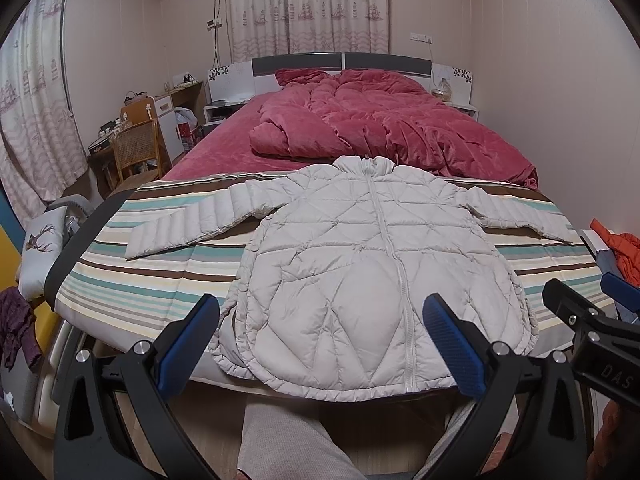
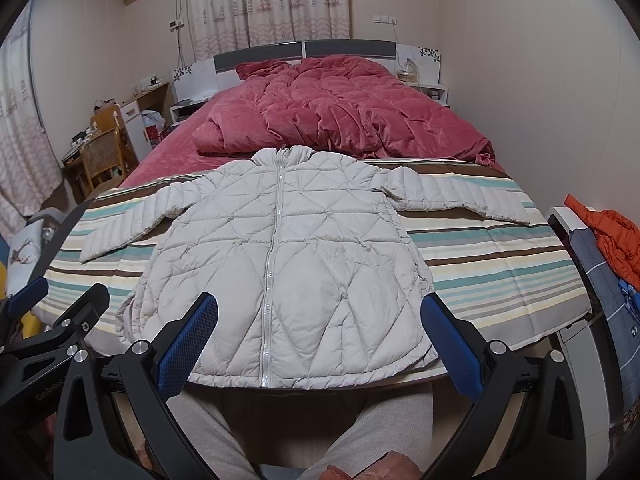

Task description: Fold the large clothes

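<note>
From the left wrist view, a pale beige quilted puffer jacket (image 1: 360,272) lies flat and face up on a striped cloth of brown, teal and cream (image 1: 152,280) that covers the foot of the bed. The zipper is closed, the collar points to the headboard, and both sleeves are spread out to the sides. The hem hangs a little over the near edge of the bed. Behind the jacket a crumpled dark pink velvet duvet (image 1: 380,120) is on the mattress. The left tool (image 1: 320,344) hangs above the hem with its blue-padded fingers wide apart, holding nothing. At the right edge part of the right tool (image 1: 592,320) shows. Below, a leg in light grey trousers (image 1: 288,440) is seen.

From the right wrist view, the same jacket (image 2: 288,264) is in the middle of the striped cloth (image 2: 500,272). The right tool (image 2: 320,344) is also spread open and empty, over the hem. An orange garment (image 2: 612,236) lies on a white stand at the right, apart from the bed.
</note>
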